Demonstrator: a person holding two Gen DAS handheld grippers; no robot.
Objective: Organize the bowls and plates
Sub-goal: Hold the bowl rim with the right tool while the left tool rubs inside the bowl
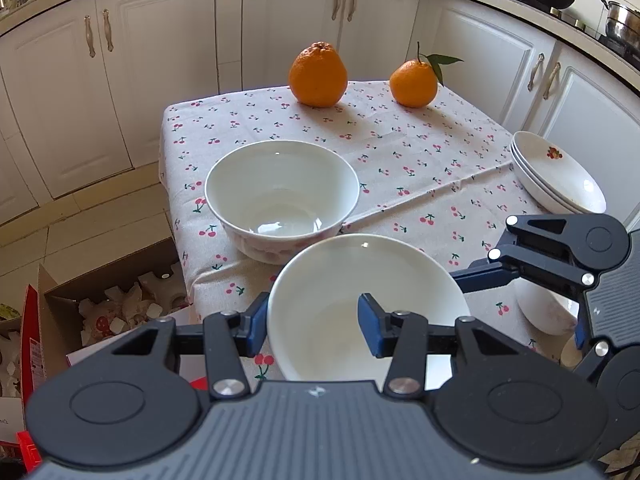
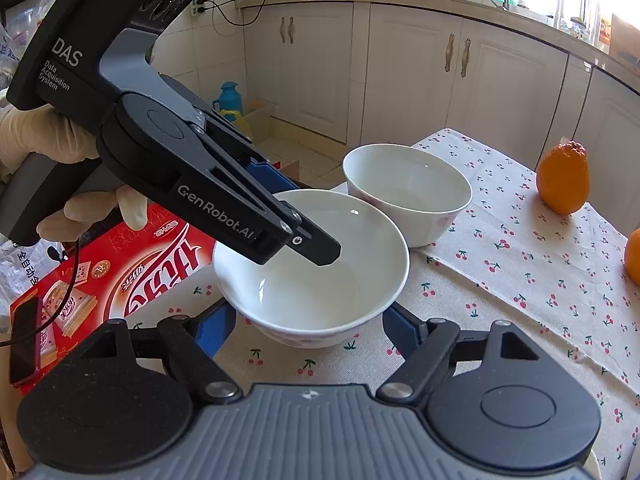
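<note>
Blue-padded fingers of the left gripper [image 1: 316, 330] are clamped on the near wall of a white bowl [image 1: 368, 308], 1 finger outside the rim and 1 inside. Seen from the right wrist, that same bowl [image 2: 312, 276] sits between the fingers of the right gripper [image 2: 310, 330], which are spread wider than the bowl; whether their pads touch it cannot be told. A gloved hand [image 2: 48, 148] holds the left gripper's handle.

Just beyond the held bowl stands a 2nd, deeper white bowl [image 1: 282, 196], close beside it but apart. Farther right, at the edge of the surface [image 1: 420, 168] with its cherry-print cloth, rests a stack of shallow plates [image 1: 560, 176]. 2 oranges, a larger one [image 1: 318, 76] and a smaller one [image 1: 414, 82], sit at the far side.

Judging from this, the step is lifting the gripped bowl to nest it in the deeper bowl. Doing it well likely means keeping the rim grip firm, raising the bowl level, clearing the other rim, then lowering it centred before letting go.
</note>
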